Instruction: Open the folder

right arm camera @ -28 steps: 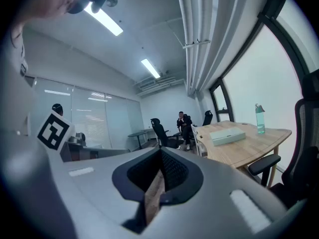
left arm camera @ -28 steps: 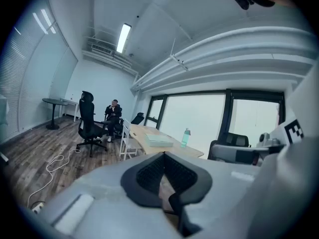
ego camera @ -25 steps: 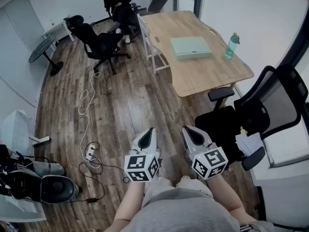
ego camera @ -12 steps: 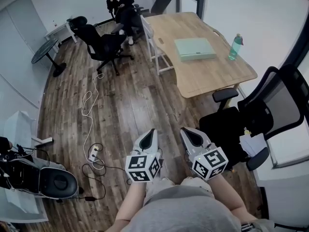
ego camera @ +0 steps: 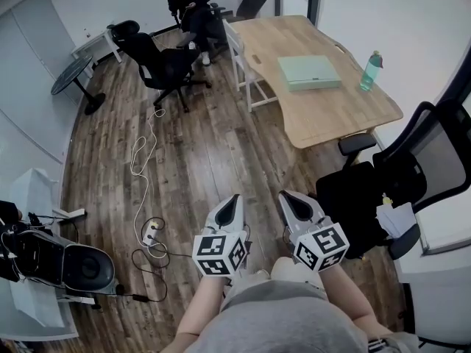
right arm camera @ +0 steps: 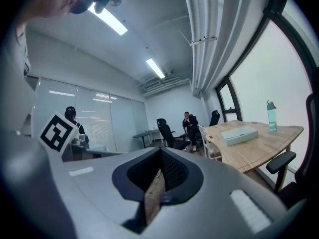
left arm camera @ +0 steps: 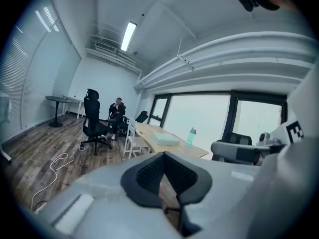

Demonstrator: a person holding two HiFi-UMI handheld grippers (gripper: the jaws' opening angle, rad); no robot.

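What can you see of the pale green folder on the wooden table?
The pale green folder is a flat, fairly thick rectangle, closed, lying flat near the middle of the light wooden table. Its material looks like plastic or card; too far to tell. Nothing lies on it; only the table touches it. A teal bottle stands apart beside it.

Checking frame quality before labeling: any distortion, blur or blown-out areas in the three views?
Head view: strong fisheye, frame edges bow, folder on table is sharp. Left gripper view: dark vignette, windows blown out, foreground soft. Right gripper view: same vignette, window overexposed, ceiling light flares.
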